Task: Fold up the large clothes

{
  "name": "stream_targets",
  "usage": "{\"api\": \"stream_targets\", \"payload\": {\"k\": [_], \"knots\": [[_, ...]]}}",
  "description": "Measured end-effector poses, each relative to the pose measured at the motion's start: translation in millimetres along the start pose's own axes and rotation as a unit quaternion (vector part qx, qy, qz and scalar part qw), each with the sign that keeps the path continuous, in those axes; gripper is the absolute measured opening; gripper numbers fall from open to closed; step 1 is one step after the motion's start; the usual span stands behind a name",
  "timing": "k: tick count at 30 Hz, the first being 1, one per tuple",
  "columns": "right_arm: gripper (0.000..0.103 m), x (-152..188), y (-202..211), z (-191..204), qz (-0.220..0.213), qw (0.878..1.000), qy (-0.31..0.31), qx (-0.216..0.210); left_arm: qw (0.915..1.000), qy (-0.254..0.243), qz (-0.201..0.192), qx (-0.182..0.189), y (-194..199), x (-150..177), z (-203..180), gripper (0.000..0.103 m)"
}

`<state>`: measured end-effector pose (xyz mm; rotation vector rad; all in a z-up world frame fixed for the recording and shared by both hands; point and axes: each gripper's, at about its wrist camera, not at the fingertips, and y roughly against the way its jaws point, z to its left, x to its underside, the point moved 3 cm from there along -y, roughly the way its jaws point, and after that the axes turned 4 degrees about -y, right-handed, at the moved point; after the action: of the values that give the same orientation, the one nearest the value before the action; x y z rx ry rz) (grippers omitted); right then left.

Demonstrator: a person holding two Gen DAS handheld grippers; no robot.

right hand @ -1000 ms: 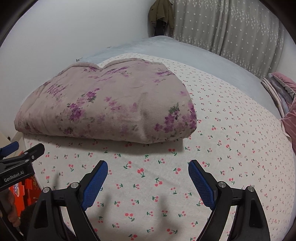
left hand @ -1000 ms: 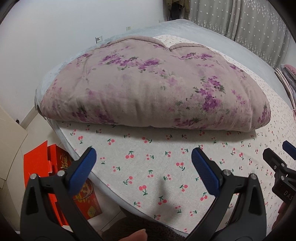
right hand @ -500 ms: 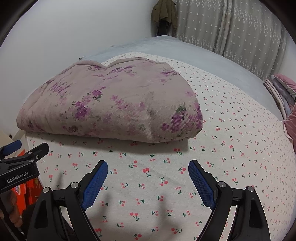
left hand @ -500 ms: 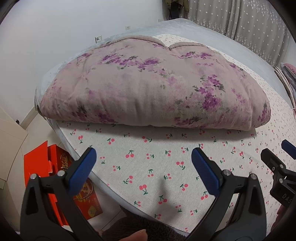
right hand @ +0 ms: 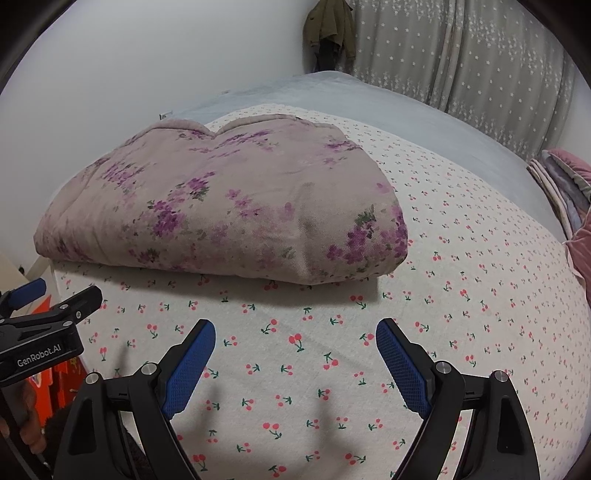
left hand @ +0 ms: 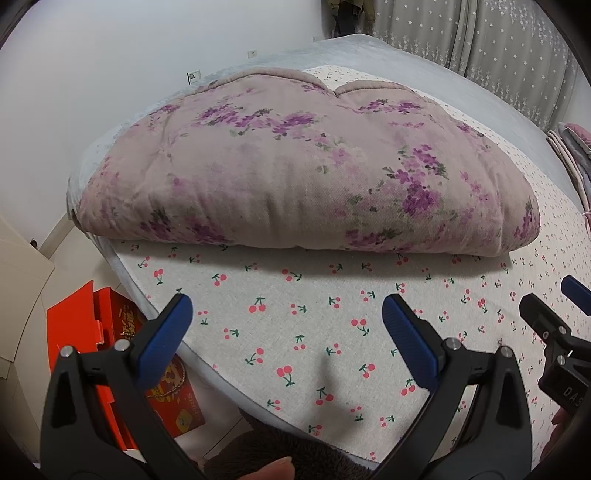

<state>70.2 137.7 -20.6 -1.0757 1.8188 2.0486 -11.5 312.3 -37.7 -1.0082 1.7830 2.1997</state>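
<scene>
A thick mauve quilt with purple flowers (left hand: 303, 173) lies folded into a bundle on the bed's cherry-print sheet (left hand: 295, 332). It also shows in the right wrist view (right hand: 229, 206), left of centre. My left gripper (left hand: 286, 306) is open and empty, a short way in front of the quilt's near edge. My right gripper (right hand: 295, 332) is open and empty, in front of the quilt's right corner. Each gripper shows at the edge of the other's view: the right one (left hand: 554, 314), the left one (right hand: 55, 295).
The bed's near-left edge drops to the floor, where red boxes (left hand: 122, 350) stand. A pile of pink bedding (right hand: 565, 192) lies at the bed's right. Grey star curtains (right hand: 461, 51) and a hanging coat (right hand: 328, 26) are behind. A white wall is at the left.
Both grippers have moved slightly closer to the quilt, staying open. The quilt has not moved.
</scene>
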Motion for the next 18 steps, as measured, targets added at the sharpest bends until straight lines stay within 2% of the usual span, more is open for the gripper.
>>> {"api": "stream_targets", "payload": {"k": [4, 6, 18], "knots": [[0.091, 0.5, -0.2, 0.4, 0.0, 1.0, 0.0, -0.008, 1.0, 0.002, 0.001, -0.001, -1.0, -0.2, 1.4, 0.102], [0.103, 1.1, -1.4, 1.5, 0.003, 1.0, 0.004, -0.006, 1.0, 0.003, 0.001, -0.003, -1.2, 0.2, 1.9, 0.102], [0.103, 2.1, -1.1, 6.7, 0.001, 1.0, 0.016, -0.008, 1.0, 0.0, 0.002, -0.004, -2.2, 0.3, 1.9, 0.102]]}}
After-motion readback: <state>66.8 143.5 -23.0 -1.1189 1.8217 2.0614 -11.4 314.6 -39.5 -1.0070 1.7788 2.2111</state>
